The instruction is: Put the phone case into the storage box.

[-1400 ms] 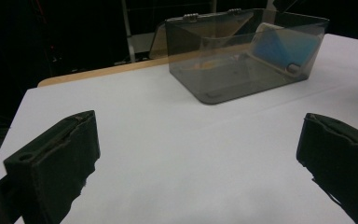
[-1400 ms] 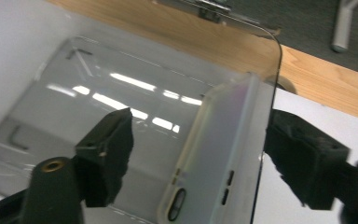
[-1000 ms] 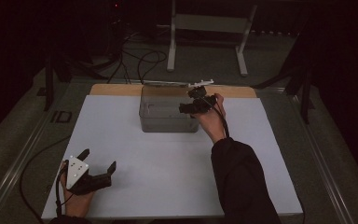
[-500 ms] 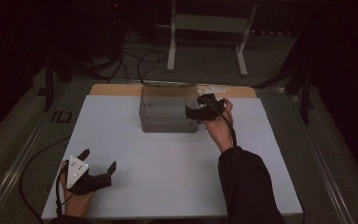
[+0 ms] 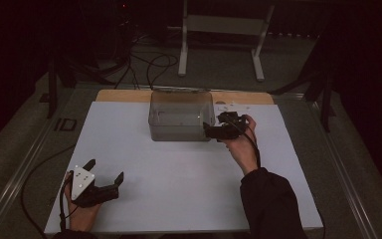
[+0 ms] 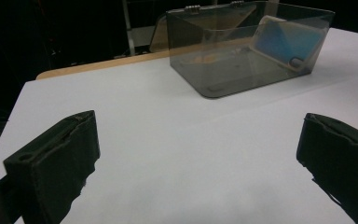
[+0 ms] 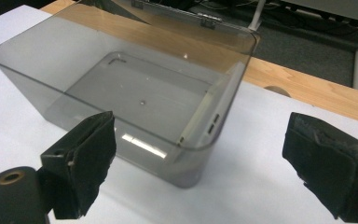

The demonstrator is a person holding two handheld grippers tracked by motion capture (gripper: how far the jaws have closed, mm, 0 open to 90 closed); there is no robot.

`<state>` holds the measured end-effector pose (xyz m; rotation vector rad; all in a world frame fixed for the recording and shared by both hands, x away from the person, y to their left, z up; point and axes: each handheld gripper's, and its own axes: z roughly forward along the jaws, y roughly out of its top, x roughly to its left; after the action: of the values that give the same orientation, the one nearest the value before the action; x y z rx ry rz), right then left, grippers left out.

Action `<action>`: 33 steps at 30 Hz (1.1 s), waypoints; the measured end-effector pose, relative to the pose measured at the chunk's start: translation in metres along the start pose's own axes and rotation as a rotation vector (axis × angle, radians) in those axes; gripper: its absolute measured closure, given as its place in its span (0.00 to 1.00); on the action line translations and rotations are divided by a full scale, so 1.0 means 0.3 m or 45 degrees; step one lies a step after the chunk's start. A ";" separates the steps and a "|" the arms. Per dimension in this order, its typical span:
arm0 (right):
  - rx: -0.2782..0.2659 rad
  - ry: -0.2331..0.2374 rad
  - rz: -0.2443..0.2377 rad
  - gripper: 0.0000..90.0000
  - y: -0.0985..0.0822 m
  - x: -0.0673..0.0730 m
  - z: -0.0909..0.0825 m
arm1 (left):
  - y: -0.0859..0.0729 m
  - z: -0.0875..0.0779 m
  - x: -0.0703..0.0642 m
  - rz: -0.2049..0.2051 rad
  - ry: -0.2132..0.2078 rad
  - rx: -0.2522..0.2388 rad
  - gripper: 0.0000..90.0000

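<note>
A smoky clear plastic box (image 5: 181, 115) stands open-topped at the back middle of the white table. A phone with a blue back (image 6: 286, 43) leans inside against one end wall, and in the right gripper view I see the phone (image 7: 204, 116) edge-on against that wall. My right gripper (image 5: 210, 130) hovers just outside the box's right end, open, with nothing between its jaws (image 7: 205, 158). My left gripper (image 5: 106, 170) rests near the front left corner of the table, open and empty (image 6: 196, 154), facing the box from far off.
The white table top (image 5: 179, 179) has a wooden strip (image 5: 124, 95) along its back edge. Small white bits (image 5: 231, 105) lie just behind the right gripper. Beyond the table are a metal stand (image 5: 219, 45) and cables (image 5: 149, 62) on the floor.
My right gripper has drawn back from over the box's right rim toward the person and now sits lower, beside the box. The left gripper has not moved.
</note>
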<state>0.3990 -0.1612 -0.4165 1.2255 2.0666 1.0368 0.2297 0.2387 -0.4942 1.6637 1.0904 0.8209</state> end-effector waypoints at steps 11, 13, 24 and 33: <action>-0.041 -0.007 0.005 0.11 -0.103 -0.012 -0.102 | 0.001 0.003 0.000 0.003 -0.006 0.012 0.00; -0.034 -0.003 0.007 0.11 -0.123 -0.018 -0.115 | 0.001 0.004 0.001 -0.001 -0.007 0.014 0.00; -0.032 -0.017 -0.039 0.10 -0.199 -0.019 -0.221 | 0.010 -0.001 0.017 -0.020 -0.007 0.014 0.00; -0.070 -0.029 -0.015 0.10 -0.280 -0.044 -0.289 | 0.026 -0.011 0.028 -0.023 -0.017 0.010 0.00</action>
<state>0.2995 -0.2284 -0.4351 1.1912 2.0124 1.0628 0.2322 0.2465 -0.4855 1.6615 1.0995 0.7940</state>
